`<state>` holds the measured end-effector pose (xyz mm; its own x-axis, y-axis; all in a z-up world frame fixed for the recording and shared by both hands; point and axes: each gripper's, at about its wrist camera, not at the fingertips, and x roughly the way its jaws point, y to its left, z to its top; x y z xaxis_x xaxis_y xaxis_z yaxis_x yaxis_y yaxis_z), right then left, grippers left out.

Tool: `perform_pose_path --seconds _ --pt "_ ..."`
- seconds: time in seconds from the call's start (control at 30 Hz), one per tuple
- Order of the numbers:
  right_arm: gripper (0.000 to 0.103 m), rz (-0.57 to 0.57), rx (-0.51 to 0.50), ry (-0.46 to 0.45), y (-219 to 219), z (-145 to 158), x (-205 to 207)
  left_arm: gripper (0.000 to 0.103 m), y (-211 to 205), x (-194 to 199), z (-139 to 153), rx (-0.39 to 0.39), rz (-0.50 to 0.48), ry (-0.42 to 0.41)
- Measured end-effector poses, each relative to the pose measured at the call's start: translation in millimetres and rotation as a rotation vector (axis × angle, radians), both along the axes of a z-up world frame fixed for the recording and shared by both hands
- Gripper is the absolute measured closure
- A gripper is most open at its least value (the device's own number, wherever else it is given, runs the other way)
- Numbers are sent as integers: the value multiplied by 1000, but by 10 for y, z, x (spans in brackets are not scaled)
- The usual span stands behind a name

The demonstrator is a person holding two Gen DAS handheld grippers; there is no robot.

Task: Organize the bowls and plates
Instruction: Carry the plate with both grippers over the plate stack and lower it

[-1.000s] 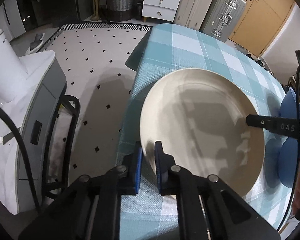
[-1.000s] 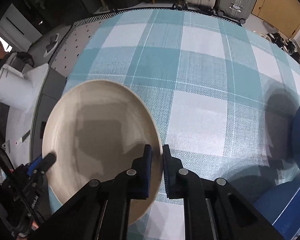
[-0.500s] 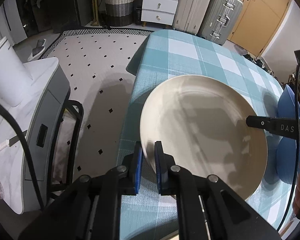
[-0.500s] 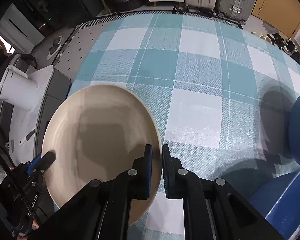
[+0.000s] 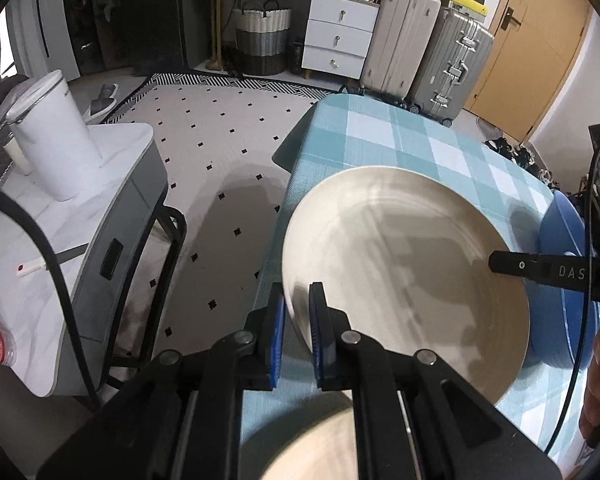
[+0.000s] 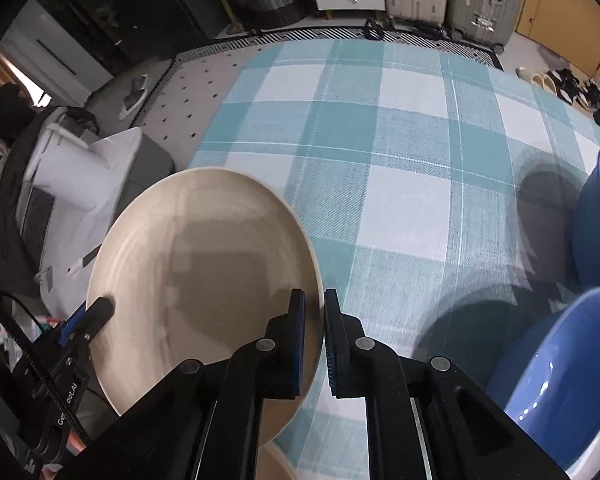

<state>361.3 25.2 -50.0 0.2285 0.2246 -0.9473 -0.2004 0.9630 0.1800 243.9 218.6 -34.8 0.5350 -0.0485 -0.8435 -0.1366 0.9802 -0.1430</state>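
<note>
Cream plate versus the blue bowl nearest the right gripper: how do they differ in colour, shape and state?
The cream plate is pale beige; the blue bowl is bright blue. The plate is wide and shallow; the bowl is deep with tall walls. The plate is clamped at opposite rims by the left gripper and right gripper, while the bowl sits untouched on the checked tablecloth. Both are round, plain and empty.

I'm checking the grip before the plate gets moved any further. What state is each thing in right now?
Cream plate: held off the table, clamped at opposite rims.
Left gripper: shut on the plate's rim.
Right gripper: shut on the plate's rim.
Second cream plate: lying below the grippers, mostly hidden.
Blue bowls: upright on the checked tablecloth, empty as far as visible.
</note>
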Motion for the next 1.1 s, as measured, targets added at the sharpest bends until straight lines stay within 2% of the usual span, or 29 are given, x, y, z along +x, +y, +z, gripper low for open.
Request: perform_pose_path --seconds 0.4,0.57,0.7,0.83,1.0,1.1 --pt "94 22 46 -49 -63 397 -709 94 -30 -698 350 9 32 -78" --pt "94 34 42 -65 -54 444 -1082 94 -29 -975 364 4 51 -87" --pt "94 35 62 -51 -85 379 -1322 94 -29 -1196 312 -9 57 -83" --pt "94 54 69 -48 -88 287 -1548 94 -62 -1365 175 10 67 -65" --pt "94 55 96 -49 -164 142 -1727 94 -71 -1508 -3 -19 78 -36" --pt "94 56 113 -61 -216 53 -1817 94 -147 -1594 -56 10 81 -52"
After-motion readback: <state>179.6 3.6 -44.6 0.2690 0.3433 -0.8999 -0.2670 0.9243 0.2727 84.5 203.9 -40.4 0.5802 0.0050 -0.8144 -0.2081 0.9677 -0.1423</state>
